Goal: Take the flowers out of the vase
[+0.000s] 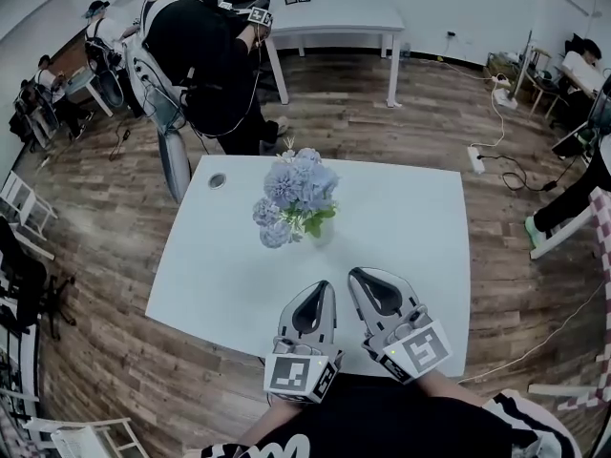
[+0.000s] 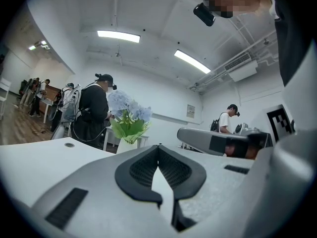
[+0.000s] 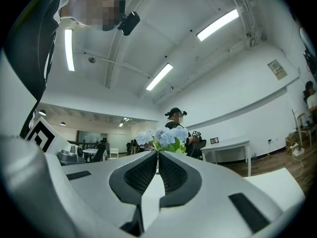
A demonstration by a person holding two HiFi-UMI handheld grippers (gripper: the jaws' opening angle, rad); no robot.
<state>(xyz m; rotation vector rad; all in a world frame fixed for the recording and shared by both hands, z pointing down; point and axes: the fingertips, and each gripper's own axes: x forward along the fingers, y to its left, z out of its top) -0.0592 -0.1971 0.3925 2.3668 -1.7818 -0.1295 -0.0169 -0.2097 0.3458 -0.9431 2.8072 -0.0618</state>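
A bunch of pale blue flowers [image 1: 291,197] with green leaves stands upright in a small white vase [image 1: 320,236] near the middle of the white table [image 1: 391,256]. My left gripper [image 1: 320,287] and right gripper [image 1: 355,277] hover side by side over the table's near edge, both short of the vase. Each has its jaws shut with nothing between them. In the left gripper view the flowers [image 2: 126,109] and vase [image 2: 128,144] lie ahead and a little left of the jaw tips [image 2: 158,146]. In the right gripper view the flowers [image 3: 163,137] rise just above the jaw tips [image 3: 158,153].
A round hole [image 1: 217,180] is set in the table's far left corner. A person in black [image 1: 205,60] stands just beyond the table, next to a grey chair [image 1: 174,160]. A second white table [image 1: 334,17] stands further back. Cables and a power strip [image 1: 474,158] lie on the wooden floor at right.
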